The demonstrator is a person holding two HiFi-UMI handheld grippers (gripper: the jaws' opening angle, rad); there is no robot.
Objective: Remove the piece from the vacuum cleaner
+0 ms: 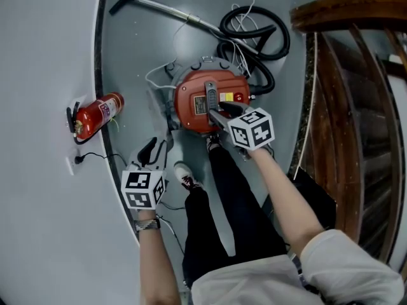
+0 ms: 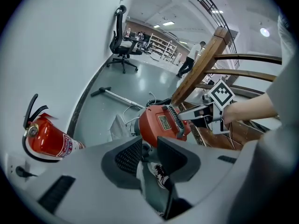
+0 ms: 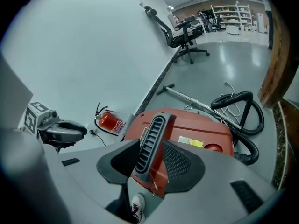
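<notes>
Down on the grey floor, the red vacuum cleaner (image 1: 191,103) sits just beyond the person's feet, close to the curved white wall on the left. Its grey ribbed handle (image 1: 209,96) runs across the top of the lid, beside a yellow label.

Reaching in from the near right, the right gripper (image 1: 219,115) has its jaws closed on the near end of that handle, one dark pad against each side of it, as the right gripper view shows. The left gripper (image 2: 149,149) hangs to the near left of the vacuum cleaner, well apart from it, jaws slightly parted and holding nothing; between them only floor and a shoe (image 1: 184,174) are visible.

Against the wall on the left lies a red fire extinguisher (image 1: 98,114). Beyond the vacuum cleaner, a black hose (image 1: 278,43) coils on the floor, and a metal wand (image 1: 168,10) stretches away to the far left. A wooden banister (image 1: 350,10) rises on the right. Farther off stands a black office chair (image 2: 122,41).
</notes>
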